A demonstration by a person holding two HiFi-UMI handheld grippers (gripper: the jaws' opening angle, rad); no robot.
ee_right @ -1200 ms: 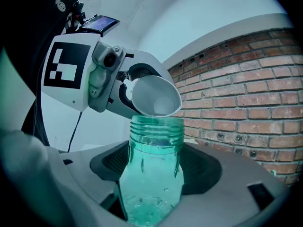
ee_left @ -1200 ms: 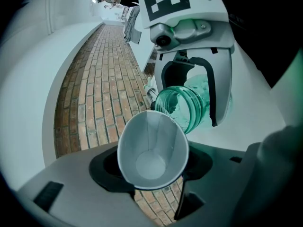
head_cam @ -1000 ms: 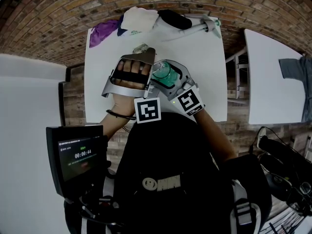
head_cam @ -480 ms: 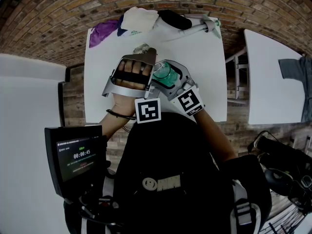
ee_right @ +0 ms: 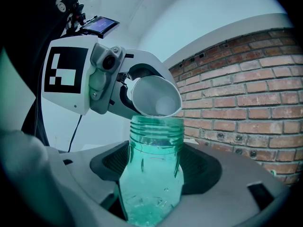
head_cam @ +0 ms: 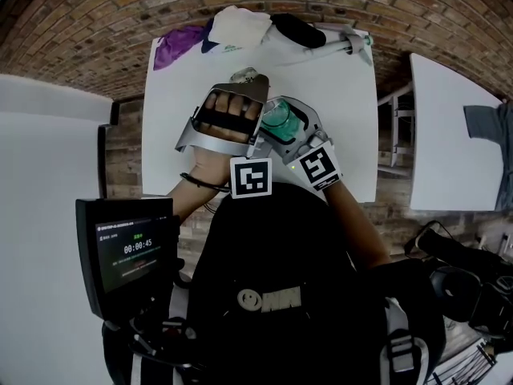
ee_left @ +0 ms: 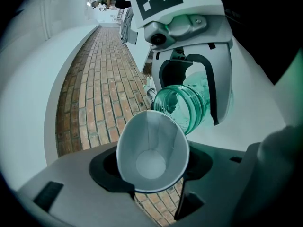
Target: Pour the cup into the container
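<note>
A lit screen (head_cam: 128, 251) is seen well to the left of the jar and nearer the person. The white table (head_cam: 172, 151) is set on a brick floor (head_cam: 80, 46).

Just left of the jar, the left gripper (ee_left: 150, 174) is held with its jaws partly apart and pressed on the sides of a white paper cup (ee_left: 151, 148). The cup's rim is squeezed slightly oval. The cup is tipped toward the jar, and its rim is brought to the jar's open mouth. Whether the two rims touch cannot be told. Inside the cup only white wall and a white bottom are shown.

The jar (ee_right: 156, 141) is of clear green plastic, with a ribbed, threaded neck. It is gripped low on its body by the right gripper (ee_right: 155, 174), whose jaws are closed against both its sides. It is held above the table, leaning, with its mouth turned to the cup. Small clear glints are seen near its bottom. Whether these are liquid cannot be told.

Beyond the jar, at the table's far edge, a purple cloth (head_cam: 178, 48), a white cloth (head_cam: 240, 26) and a black item (head_cam: 296, 30) are laid in a row.

Well to the right of the jar a second table (head_cam: 445, 159) is placed.
</note>
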